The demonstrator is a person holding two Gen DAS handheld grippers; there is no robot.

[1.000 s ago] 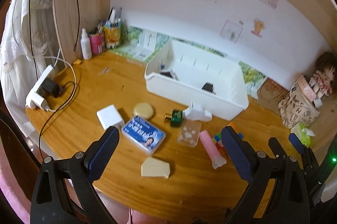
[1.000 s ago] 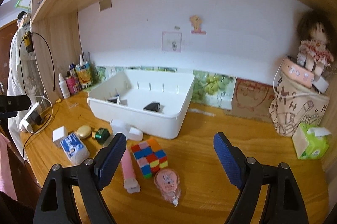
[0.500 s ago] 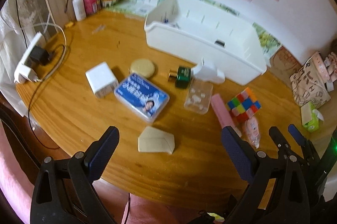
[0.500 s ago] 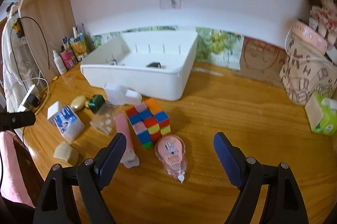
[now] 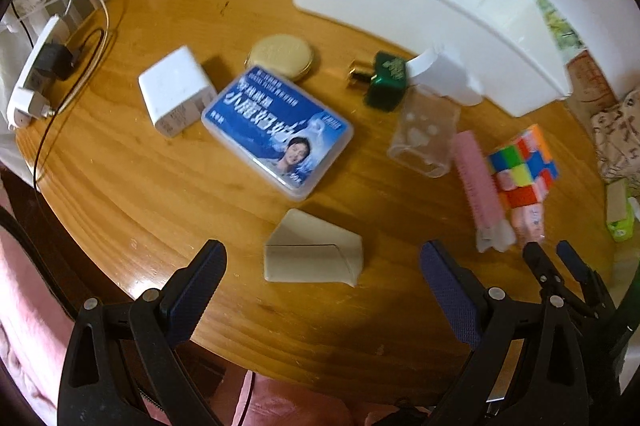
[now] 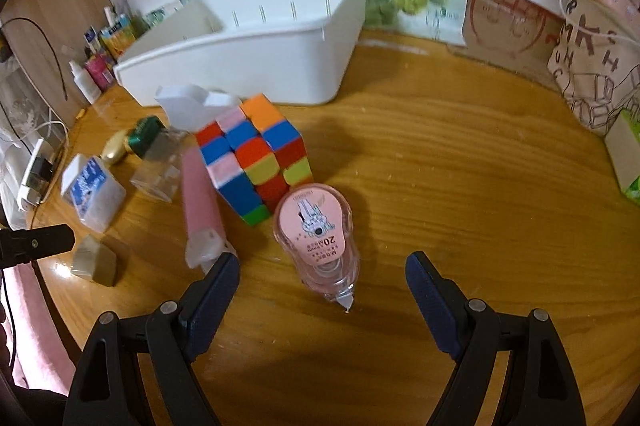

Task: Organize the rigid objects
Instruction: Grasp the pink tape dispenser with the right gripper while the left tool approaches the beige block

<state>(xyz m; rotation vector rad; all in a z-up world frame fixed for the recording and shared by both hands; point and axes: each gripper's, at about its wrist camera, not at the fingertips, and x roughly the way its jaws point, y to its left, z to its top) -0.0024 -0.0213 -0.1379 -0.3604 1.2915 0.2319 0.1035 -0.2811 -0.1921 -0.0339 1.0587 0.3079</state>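
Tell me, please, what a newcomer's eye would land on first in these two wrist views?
Probably the multicoloured puzzle cube, bright in the middle of the wooden desk just in front of the big white bin. Next, the pink correction-tape dispenser lying right before the open right gripper. In the left view, the blue-labelled clear box stands out, with a beige wedge-shaped block between the open left gripper's fingers.

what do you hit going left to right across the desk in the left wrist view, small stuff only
white charger block → blue-label box → green-capped bottle → clear case → pink tube → colour cube
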